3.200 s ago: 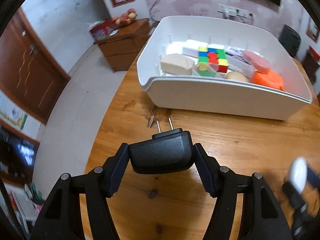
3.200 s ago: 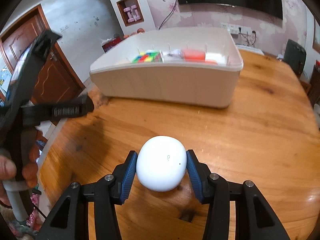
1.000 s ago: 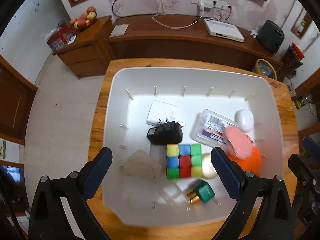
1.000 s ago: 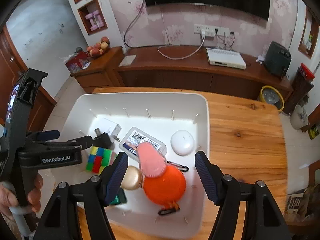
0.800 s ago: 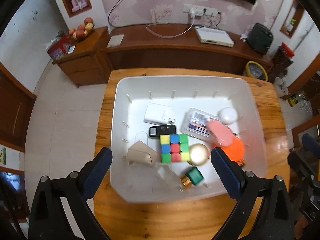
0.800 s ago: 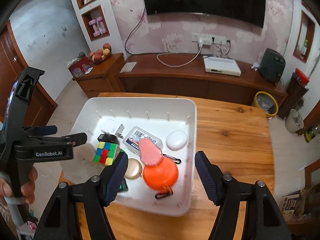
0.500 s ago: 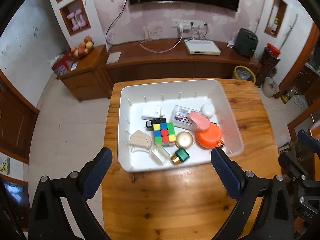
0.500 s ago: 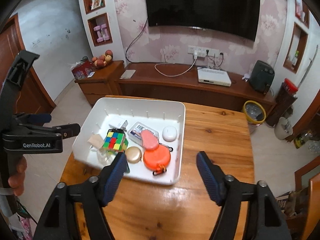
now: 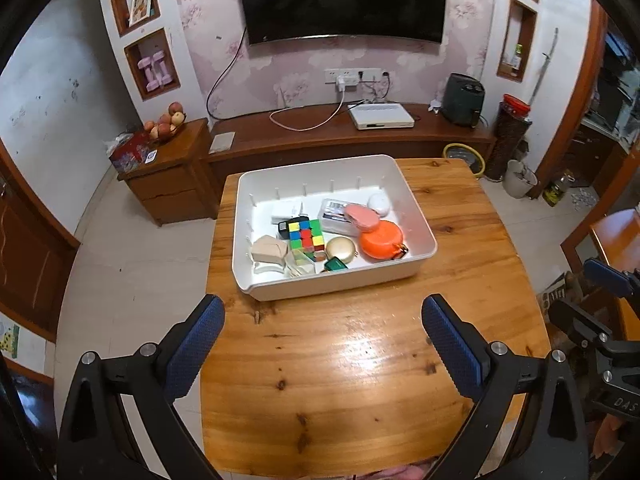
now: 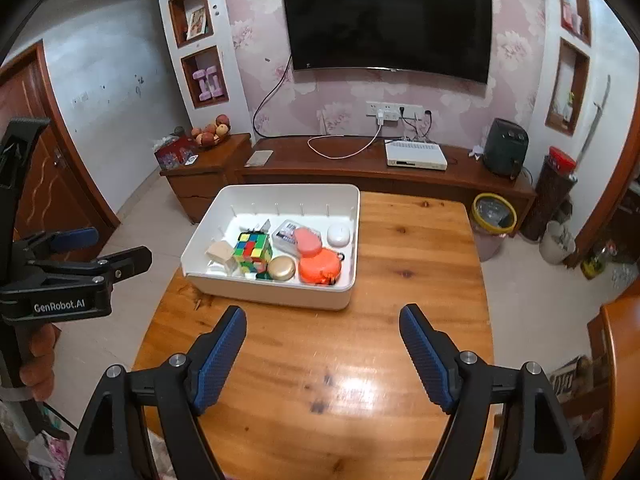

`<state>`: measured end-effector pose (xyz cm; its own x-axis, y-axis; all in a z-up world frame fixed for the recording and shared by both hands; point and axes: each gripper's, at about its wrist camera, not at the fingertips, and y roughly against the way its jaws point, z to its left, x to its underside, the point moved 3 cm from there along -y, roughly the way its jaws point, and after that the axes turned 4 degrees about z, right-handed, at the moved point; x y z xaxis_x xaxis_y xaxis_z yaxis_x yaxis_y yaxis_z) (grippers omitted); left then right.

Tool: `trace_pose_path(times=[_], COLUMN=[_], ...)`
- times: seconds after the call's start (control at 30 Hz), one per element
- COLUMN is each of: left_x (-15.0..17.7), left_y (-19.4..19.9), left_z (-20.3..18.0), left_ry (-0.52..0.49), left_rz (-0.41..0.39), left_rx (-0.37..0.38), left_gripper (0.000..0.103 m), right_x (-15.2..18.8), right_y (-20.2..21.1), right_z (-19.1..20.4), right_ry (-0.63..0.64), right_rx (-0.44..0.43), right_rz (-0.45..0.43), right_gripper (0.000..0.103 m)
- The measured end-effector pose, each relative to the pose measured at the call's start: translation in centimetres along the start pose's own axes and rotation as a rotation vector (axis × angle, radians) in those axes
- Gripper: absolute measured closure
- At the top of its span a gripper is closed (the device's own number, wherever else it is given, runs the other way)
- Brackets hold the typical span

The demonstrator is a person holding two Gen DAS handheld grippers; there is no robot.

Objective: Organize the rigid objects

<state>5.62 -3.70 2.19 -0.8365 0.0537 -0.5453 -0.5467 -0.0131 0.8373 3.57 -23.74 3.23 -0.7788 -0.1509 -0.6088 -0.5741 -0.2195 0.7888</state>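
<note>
Both claws hang released over the bare wooden table (image 9: 360,360), nothing between their pads. The left gripper (image 9: 322,334) gapes wide. The right gripper (image 10: 323,344) stands well apart too, its jaws having just been opening. Ahead of both sits the white bin (image 10: 276,290), holding the colour cube (image 10: 252,250), orange disc (image 10: 320,266) and white case (image 10: 338,235).

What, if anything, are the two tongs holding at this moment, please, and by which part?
Nothing is held. The left tongs and right tongs both stand open and empty above the wooden table, short of the white plastic bin.
</note>
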Motion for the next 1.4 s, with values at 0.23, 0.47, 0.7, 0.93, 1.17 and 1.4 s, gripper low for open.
trace_pose_path(times=[0.23,0.47,0.7,0.93,1.17,1.4], left_x=[2.6,5.3,6.7,7.5,8.2,8.5], left_y=[1.1,0.8,0.7,-0.8,-1.3,-1.3], left_z=[-1.3,-2.0,-1.9,-2.2,-2.2,-2.6], left_ry=[-0.016,-0.002,0.057,0.089,0.092,0.079], left_rz=[-0.028,-0.003,-0.034,0.016,0.043,0.048], left_rx=[0.012,0.028,0.002,0.001,-0.002,-0.015], left_gripper=[0.004,0.004,0.004,0.004,0.004,0.004], right_x=[3.4,6.1,7.0,7.6,7.6,7.7], right_y=[1.3,1.2,1.2,1.7,1.7,1.4], right_z=[0.0,-0.4,-0.3,-0.3,-0.5,-0.6], right_ry=[-0.015,-0.073,-0.105,-0.109,-0.111,-0.111], right_rx=[0.011,0.007,0.022,0.100,0.129,0.140], right_rz=[0.003,0.017,-0.014,-0.054,-0.068,-0.065], right_gripper=[0.023,0.023,0.023,0.023,0.023,0.023])
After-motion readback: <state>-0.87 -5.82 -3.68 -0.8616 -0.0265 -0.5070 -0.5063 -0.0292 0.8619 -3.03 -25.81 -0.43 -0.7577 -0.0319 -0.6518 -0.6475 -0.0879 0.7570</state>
